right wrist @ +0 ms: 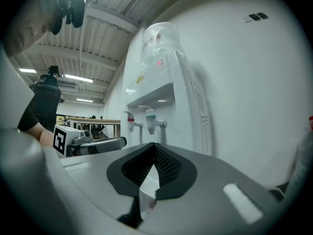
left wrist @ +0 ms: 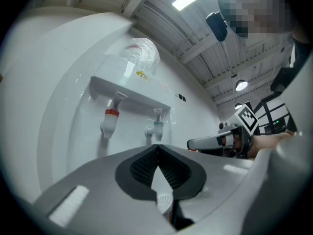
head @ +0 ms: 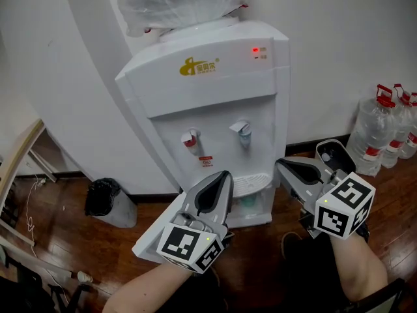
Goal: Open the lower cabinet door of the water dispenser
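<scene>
The white water dispenser (head: 215,90) stands against the wall, with a red tap (head: 189,138) and a blue tap (head: 242,132). Its lower cabinet door (head: 147,244) is swung out toward me as a white slab low on the left, and the cabinet's inside (head: 251,204) shows below the drip tray. My left gripper (head: 225,174) hovers over the door, shut and empty, pointing at the taps (left wrist: 110,117). My right gripper (head: 279,163) is level in front of the dispenser's right corner, shut and empty. Each gripper view shows the other gripper alongside: the right one (left wrist: 215,142), the left one (right wrist: 98,143).
A black waste bin (head: 104,198) sits on the wooden floor left of the dispenser. Several clear water jugs (head: 383,133) with red caps stand by the wall at the right. A pale wooden frame (head: 18,156) and a cable lie at the far left.
</scene>
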Demonstrator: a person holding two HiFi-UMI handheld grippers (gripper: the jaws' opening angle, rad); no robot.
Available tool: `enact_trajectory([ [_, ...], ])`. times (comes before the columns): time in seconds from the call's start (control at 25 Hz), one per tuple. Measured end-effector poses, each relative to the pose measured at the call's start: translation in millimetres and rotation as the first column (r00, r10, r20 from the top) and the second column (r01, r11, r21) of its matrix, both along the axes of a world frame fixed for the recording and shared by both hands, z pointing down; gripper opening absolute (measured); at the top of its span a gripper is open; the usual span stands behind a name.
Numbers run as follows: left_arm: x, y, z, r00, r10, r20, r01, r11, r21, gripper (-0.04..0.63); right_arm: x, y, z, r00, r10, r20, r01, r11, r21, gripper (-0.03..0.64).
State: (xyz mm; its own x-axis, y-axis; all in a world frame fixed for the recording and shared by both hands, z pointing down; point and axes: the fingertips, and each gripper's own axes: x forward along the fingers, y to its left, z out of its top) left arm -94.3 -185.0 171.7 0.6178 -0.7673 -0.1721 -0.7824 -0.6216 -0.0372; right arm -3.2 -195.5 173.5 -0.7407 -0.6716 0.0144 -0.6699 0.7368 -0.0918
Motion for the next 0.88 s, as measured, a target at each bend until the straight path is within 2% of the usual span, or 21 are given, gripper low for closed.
enact_trajectory([
  [0.16,11,-6,22,0.994,0.016,0.11,-0.013,0.999,-0.029,0.001,-2,-2,-4,0.999,-0.045,-0.018,0.045,0.999,0.007,0.003],
  [0.32,14,-14,34,0.999,0.0,0.053,0.0,1.0,-0.005,0.027,4,-11,-6,0.997,-0.074,-0.021,0.074,0.997,0.004,0.003],
  [0.48,15,-27,67,0.997,-0.072,0.028,0.074,0.996,-0.056,0.032,24,-23,21,0.996,-0.053,-0.073,0.055,0.998,0.018,0.003],
  [0.56,10,-35,84,0.992,-0.123,0.022,0.124,0.99,-0.062,0.041,34,-32,39,0.996,-0.044,-0.071,0.045,0.999,0.014,0.003],
  [0.76,-13,-44,137,0.955,-0.296,0.011,0.296,0.95,-0.104,0.078,49,-47,79,0.998,-0.054,-0.041,0.053,0.998,-0.028,0.003],
  [0.88,-14,-40,146,0.94,-0.34,0.01,0.34,0.939,-0.052,0.091,53,-55,97,0.998,-0.045,-0.035,0.043,0.998,-0.05,0.003],
])
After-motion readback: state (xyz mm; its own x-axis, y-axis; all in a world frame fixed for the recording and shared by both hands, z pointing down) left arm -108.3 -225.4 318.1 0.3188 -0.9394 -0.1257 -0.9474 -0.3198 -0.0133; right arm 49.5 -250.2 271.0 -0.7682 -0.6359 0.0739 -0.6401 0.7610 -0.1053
